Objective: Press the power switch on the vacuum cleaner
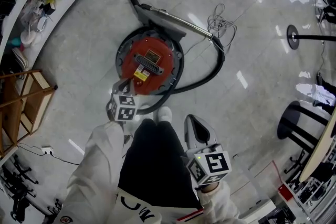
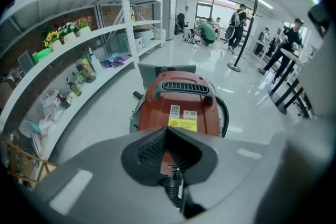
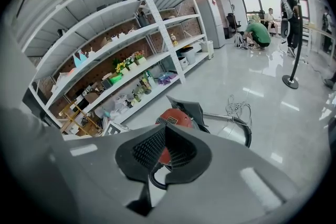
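The red vacuum cleaner (image 1: 149,64) is sitting on the floor (image 1: 252,23) before the person's feet (image 1: 164,113), its power switch too small to pick out. The left gripper (image 2: 167,131), jaws together and empty, is blocking its near edge in that gripper's view; the right gripper (image 3: 164,129), likewise closed, is hovering farther off.

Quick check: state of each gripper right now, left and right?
Left gripper: jaws shut, holding nothing.
Right gripper: jaws shut, holding nothing.
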### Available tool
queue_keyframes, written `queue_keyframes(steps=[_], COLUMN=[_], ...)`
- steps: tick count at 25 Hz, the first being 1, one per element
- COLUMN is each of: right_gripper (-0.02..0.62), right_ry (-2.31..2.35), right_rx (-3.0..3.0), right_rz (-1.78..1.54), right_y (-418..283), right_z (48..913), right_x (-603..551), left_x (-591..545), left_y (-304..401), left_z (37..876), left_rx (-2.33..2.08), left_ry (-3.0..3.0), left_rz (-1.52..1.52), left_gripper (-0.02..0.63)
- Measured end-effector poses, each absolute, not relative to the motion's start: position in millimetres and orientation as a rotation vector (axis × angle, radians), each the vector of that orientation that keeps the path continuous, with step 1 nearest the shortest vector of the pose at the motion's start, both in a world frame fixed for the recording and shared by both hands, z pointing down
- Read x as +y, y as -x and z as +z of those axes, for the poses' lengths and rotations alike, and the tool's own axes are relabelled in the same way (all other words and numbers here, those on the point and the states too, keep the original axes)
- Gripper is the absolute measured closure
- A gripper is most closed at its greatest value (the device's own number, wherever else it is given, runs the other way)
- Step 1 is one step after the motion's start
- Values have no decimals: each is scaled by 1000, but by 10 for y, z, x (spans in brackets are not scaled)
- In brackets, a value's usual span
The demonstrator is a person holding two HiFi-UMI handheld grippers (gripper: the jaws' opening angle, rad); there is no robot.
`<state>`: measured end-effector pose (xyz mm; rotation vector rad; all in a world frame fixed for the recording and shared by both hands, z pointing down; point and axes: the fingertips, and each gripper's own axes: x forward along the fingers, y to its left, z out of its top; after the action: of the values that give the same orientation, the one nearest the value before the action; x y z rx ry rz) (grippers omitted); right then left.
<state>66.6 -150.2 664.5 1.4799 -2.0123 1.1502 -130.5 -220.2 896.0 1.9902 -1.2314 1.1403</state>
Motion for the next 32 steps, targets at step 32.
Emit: queue_keyframes(steps=[32], right_gripper=[595], right_ry=[-1451], right_rx=[-2242], right_rz=[941], right_y=[-749], right_z=[5373], right_x=[-1455], left_x=[-1966], left_y=[1493], left_z=[6679], left_rx=[-1518], left_ry=[-2049], left_rz=[936], left_gripper=[606])
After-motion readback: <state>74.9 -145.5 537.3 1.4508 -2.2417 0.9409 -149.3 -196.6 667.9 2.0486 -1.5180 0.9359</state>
